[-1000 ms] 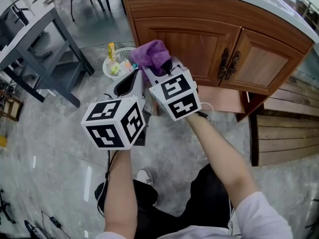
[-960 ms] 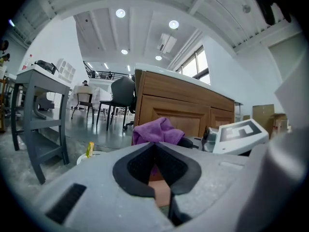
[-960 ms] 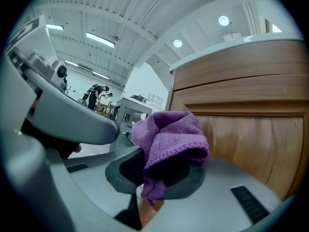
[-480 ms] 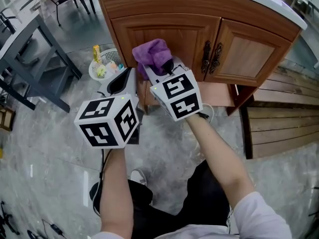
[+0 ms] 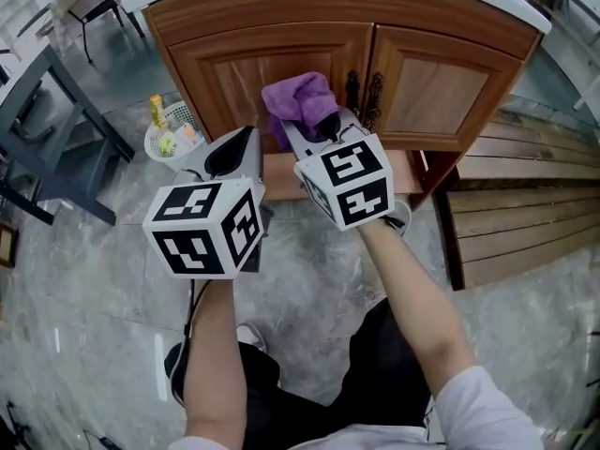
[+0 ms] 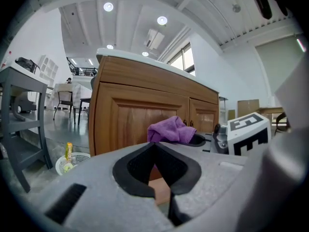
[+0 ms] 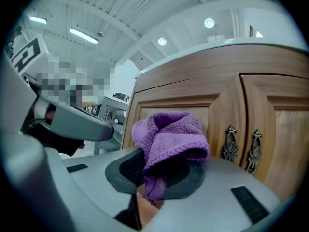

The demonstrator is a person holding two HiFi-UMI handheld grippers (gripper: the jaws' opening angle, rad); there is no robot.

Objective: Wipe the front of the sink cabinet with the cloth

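Though near the cabinet (image 5: pixel 281 68), basket (image 5: pixel 152 152) with yellow bottle (image 5: pixel 157 110).

Head view: the sink cabinet (image 5: pixel 281 64) is cut off at the top edge, so its sink is out of sight. The tips of the right gripper (image 5: pixel 317 129) are buried under the cloth (image 5: pixel 300 106), and the cloth's lower end is lost between the jaws. Whether the cloth touches the cabinet door cannot be determined, though it appears very close. The contents of the white basket (image 5: pixel 169 139) are too small to identify. The grey table (image 5: pixel 42 129) and the wooden slats (image 5: pixel 525 232) run off the picture's sides.

Left gripper view: the cabinet's base is hidden behind the body of the left gripper (image 6: pixel 157 163).
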